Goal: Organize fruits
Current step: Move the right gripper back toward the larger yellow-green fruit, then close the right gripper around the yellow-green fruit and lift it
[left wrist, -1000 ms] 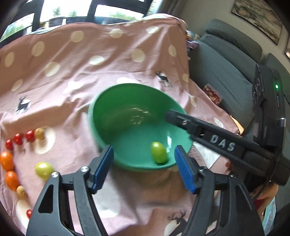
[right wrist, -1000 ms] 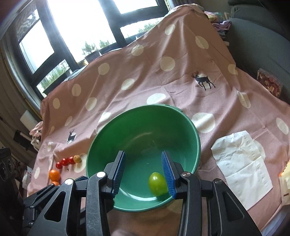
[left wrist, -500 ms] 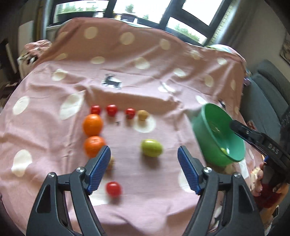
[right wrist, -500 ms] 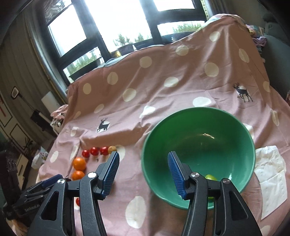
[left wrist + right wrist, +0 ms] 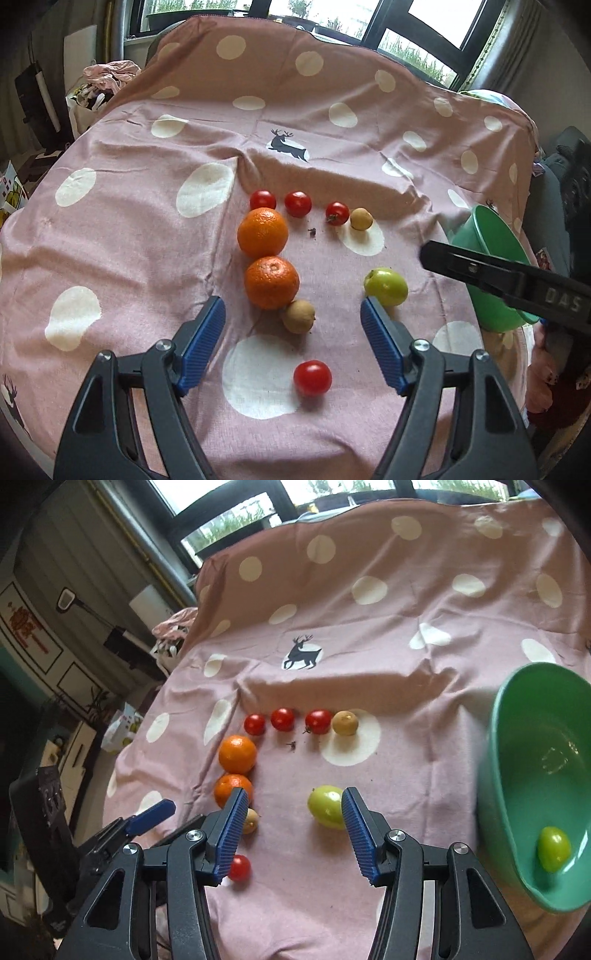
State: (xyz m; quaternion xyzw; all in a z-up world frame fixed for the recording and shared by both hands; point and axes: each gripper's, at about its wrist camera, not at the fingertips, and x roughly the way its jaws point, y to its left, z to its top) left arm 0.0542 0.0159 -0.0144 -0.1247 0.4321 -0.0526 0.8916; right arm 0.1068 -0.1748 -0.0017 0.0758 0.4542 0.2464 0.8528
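A pink cloth (image 5: pixel 122 229) with white dots covers the table. A green bowl (image 5: pixel 524 775) sits at the right side of it and looks tipped, though the curved lens makes that hard to judge. One green fruit (image 5: pixel 553 848) lies inside the bowl, low by the near rim.

The left gripper (image 5: pixel 291 336) hangs over the cloth with its blue pads wide apart. Nothing is squeezed between them. The right gripper (image 5: pixel 293 836) is part way open and also holds nothing. It pokes into the left view as a black bar in front of the bowl.

Two oranges (image 5: pixel 263 232) sit touching, one behind the other. A second green fruit (image 5: pixel 386 286) lies on the cloth, just beyond the right pad of each gripper. A small brown fruit (image 5: pixel 299 316) touches the near orange. Another brown fruit (image 5: pixel 361 218) ends a row of three red tomatoes (image 5: pixel 298 203) behind the oranges. One more tomato (image 5: pixel 312 377) lies alone on a white dot, closest to the left gripper.
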